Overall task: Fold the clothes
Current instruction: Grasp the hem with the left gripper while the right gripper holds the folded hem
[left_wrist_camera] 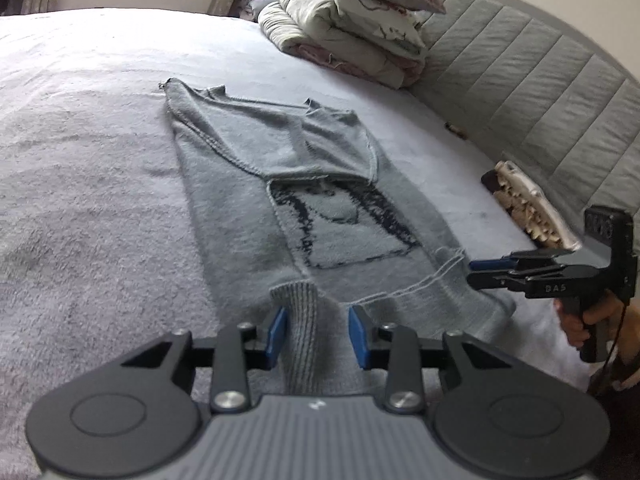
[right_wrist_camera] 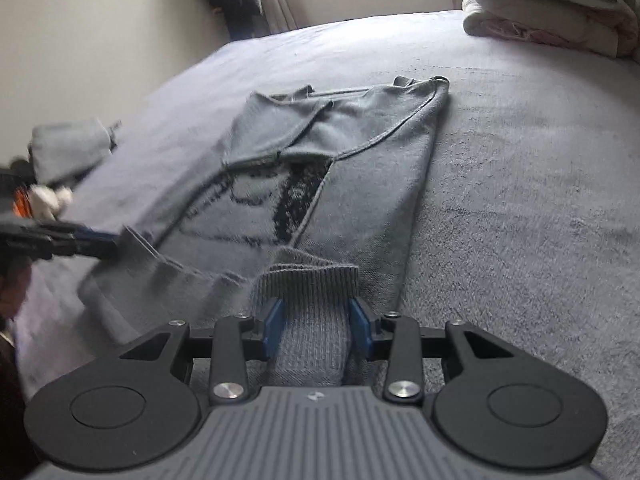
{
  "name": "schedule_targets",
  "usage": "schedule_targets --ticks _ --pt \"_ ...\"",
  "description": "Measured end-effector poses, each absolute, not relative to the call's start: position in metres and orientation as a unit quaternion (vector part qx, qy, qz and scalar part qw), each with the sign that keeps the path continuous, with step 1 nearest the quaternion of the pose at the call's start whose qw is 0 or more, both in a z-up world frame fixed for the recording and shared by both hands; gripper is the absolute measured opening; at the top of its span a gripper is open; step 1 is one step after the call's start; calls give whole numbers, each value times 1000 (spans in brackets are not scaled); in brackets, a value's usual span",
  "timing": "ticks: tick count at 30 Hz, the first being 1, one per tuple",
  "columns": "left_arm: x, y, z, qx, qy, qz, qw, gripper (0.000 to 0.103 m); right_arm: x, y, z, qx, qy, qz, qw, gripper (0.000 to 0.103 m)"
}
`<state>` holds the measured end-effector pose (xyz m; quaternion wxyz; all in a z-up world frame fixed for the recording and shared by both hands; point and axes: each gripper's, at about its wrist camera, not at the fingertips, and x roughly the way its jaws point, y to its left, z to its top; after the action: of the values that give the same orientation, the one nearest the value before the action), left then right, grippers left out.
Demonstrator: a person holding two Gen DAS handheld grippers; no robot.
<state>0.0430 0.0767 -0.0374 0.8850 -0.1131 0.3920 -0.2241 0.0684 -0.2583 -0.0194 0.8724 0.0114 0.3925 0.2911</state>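
A grey knit sweater [left_wrist_camera: 256,184] with a dark picture on it lies flat on the pale bed cover [left_wrist_camera: 80,160], both sleeves folded across its chest. My left gripper [left_wrist_camera: 318,332] is shut on the ribbed hem [left_wrist_camera: 296,300], which bunches up between the blue pads. In the right wrist view, the right gripper [right_wrist_camera: 318,320] pinches the same hem [right_wrist_camera: 308,276] of the sweater [right_wrist_camera: 360,184]. Each gripper shows in the other's view at the hem's far corner: the right gripper [left_wrist_camera: 474,274] held by a hand, and the left gripper [right_wrist_camera: 114,242], blurred.
Folded quilts topped by a pillow [left_wrist_camera: 344,28] are stacked at the bed's far corner against the grey padded headboard [left_wrist_camera: 520,80]. A pale knobbly object [left_wrist_camera: 524,204] lies beside the headboard. A folded grey garment [right_wrist_camera: 68,148] sits at the bed's left edge.
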Motion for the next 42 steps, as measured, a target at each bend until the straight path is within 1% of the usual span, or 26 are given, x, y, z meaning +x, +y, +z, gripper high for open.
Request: schedule_targets --ticks 1,2,3,4,5,18,22,28,32,40,41,42 --pt "43 77 -38 -113 392 -224 885 34 68 -257 -19 8 390 292 873 40" --pt "44 77 -38 -115 392 -225 885 31 67 -257 -18 7 388 294 873 37" --pt "44 78 -38 -119 390 -226 885 14 67 -257 -18 6 386 296 874 32" --pt "45 80 -37 -127 388 -229 884 6 67 -257 -17 6 383 299 874 10" --pt "45 82 -36 -136 383 -230 884 7 67 -257 -16 8 380 299 875 8" --pt "88 118 -31 -249 321 -186 895 6 96 -269 8 82 295 232 923 8" --pt "102 129 -30 -283 301 -170 895 6 115 -265 4 97 292 222 925 8" --pt "133 134 -47 -313 304 -148 888 6 137 -264 -5 93 295 212 927 8" --pt "145 131 -59 -311 305 -133 890 6 151 -266 -13 110 293 200 929 8" --pt "156 118 -79 -270 307 -85 908 7 171 -240 -35 68 306 183 932 8" --pt "155 115 -78 -260 307 -83 912 8 171 -239 -38 66 306 180 932 8" --pt "155 113 -76 -249 306 -81 915 11 171 -239 -39 65 305 178 933 8"
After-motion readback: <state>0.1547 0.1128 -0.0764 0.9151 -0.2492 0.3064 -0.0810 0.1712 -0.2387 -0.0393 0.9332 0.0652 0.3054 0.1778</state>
